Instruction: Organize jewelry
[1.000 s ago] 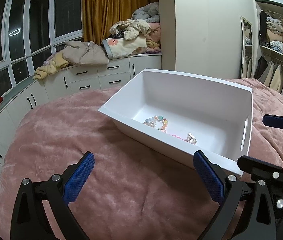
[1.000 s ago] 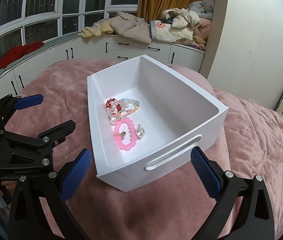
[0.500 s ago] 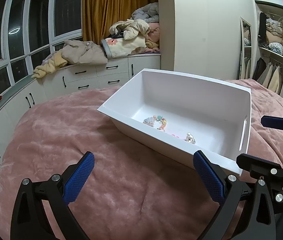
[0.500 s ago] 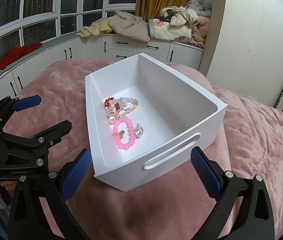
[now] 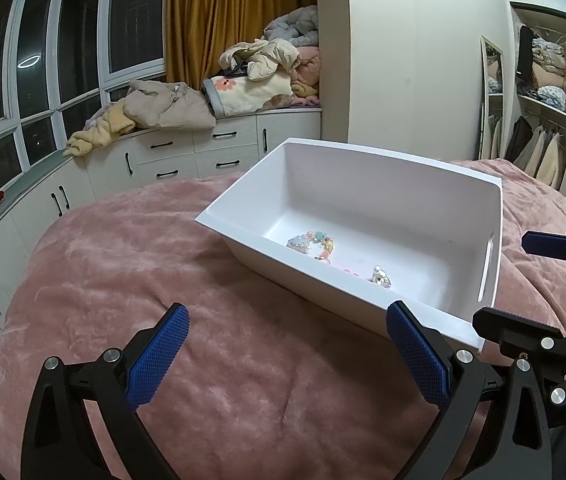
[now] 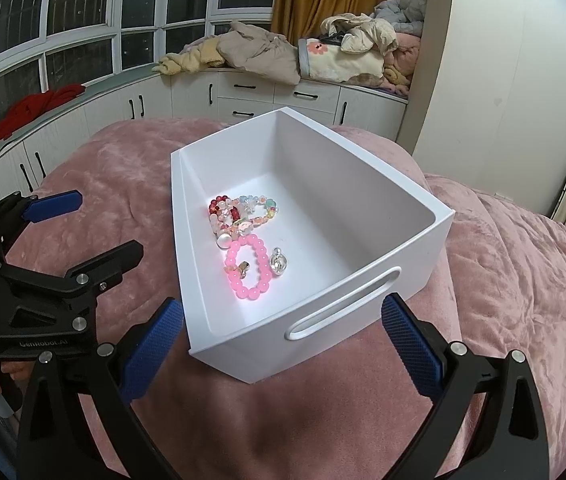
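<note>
Bin: a white plastic bin (image 6: 363,216) sits on the pink blanket (image 6: 503,280) of the bed, slot handle in the short wall nearest the right gripper.
Jewelry: all of it lies on the bin floor, toward the bin's left wall as the right wrist view shows it.
Pink bracelet: a bright pink bead bracelet (image 6: 247,266) lies flat, a small gold piece (image 6: 241,268) inside its ring.
Silver charm: a silver charm (image 6: 279,263) rests just beside the pink bracelet.
Mixed beads: a pastel bead bracelet (image 6: 257,208) and a red bead strand (image 6: 221,210) are tangled together behind the pink one, a large pearl (image 6: 223,241) at their near edge.
Left gripper: the left gripper (image 5: 287,354) hovers over the blanket beside the bin, jaws spread wide, holding nothing.
Right gripper: the right gripper (image 6: 283,350) faces the handle wall, jaws spread wide on either side of it, not touching.
Background: white drawers (image 5: 187,156) under the windows carry piled clothes (image 5: 171,106).
</note>
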{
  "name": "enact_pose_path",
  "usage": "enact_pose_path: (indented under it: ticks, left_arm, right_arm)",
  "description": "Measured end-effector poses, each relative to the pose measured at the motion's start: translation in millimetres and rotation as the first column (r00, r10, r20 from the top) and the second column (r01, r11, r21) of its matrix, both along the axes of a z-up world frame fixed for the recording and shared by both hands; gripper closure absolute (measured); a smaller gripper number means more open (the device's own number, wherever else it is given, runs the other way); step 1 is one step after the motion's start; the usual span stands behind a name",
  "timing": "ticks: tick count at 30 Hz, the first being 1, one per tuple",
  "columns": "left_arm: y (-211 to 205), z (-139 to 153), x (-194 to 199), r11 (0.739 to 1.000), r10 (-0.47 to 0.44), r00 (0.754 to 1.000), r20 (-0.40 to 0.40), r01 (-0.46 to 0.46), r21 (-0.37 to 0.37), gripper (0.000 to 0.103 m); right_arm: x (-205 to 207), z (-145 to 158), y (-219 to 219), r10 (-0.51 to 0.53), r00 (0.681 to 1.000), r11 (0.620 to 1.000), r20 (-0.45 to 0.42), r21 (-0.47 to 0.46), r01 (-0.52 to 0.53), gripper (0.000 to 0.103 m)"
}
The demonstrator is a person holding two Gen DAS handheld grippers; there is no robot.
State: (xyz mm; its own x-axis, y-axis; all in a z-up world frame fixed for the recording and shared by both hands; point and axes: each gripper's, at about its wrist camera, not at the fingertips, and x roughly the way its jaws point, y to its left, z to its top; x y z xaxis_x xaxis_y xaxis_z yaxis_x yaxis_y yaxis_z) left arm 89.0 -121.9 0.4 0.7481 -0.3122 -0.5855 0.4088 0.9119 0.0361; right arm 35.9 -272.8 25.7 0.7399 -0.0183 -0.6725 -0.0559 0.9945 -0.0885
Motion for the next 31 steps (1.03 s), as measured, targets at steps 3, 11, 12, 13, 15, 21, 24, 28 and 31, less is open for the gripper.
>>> enact_pose_path:
  ticks: [3, 11, 12, 13, 15, 21, 24, 28, 31]
  left_arm:
    - [-0.5, 0.0, -1.2, 1.000, -0.009, 1.000, 0.005, 0.009, 0.001, 0.003]
    - [-1.5, 0.5, -3.5, 1.000, -0.013, 1.000, 0.019, 0.012, 0.012, 0.003]
    - [-1.4, 0.4, -3.4, 1.000, -0.010, 1.000, 0.020, 0.010, 0.012, 0.003]
    - [-1.5, 0.5, -3.4, 1.000, -0.009, 1.000, 0.019, 0.009, 0.011, 0.003]
    - [-1.4, 1.0, -3.2, 1.000, -0.014, 1.000, 0.013, 0.014, 0.004, 0.003]
    - [-1.3, 2.8, -2.4, 1.000, -0.012, 1.000, 0.016, 0.012, 0.008, 0.003]
    - [-0.8, 3.0, -0.9, 1.000, -0.004, 1.000, 0.007, 0.004, 0.003, 0.003]
    - [2.4, 3.7, 2.1, 1.000, 0.012, 1.000, -0.002, -0.012, -0.017, 0.003]
    - [3.0, 2.8, 4.0, 1.000, 0.016, 1.000, -0.013, -0.016, -0.018, 0.003]
  right_arm:
    - [0.3, -0.1, -0.6, -0.001, 1.000, 1.000, 0.000, 0.002, 0.001, 0.005]
    - [0.1, 0.0, -0.2, 0.000, 1.000, 1.000, 0.000, -0.001, 0.000, 0.005]
    - [0.1, 0.1, -0.5, 0.000, 1.000, 1.000, 0.000, 0.000, 0.000, 0.005]
    - [0.0, 0.1, -0.1, -0.001, 1.000, 1.000, 0.001, 0.001, 0.001, 0.005]
    - [0.0, 0.2, 0.1, -0.001, 1.000, 1.000, 0.001, 0.001, 0.001, 0.005]
    - [0.1, 0.3, -0.5, 0.001, 1.000, 1.000, -0.002, -0.002, -0.001, 0.005]
    - [-0.4, 0.7, 2.3, 0.001, 1.000, 1.000, -0.002, -0.005, -0.001, 0.005]
    - [-0.4, 0.7, 2.2, 0.001, 1.000, 1.000, -0.002, -0.004, -0.001, 0.005]
    - [-0.5, 0.8, 2.1, 0.001, 1.000, 1.000, -0.001, -0.005, -0.001, 0.005]
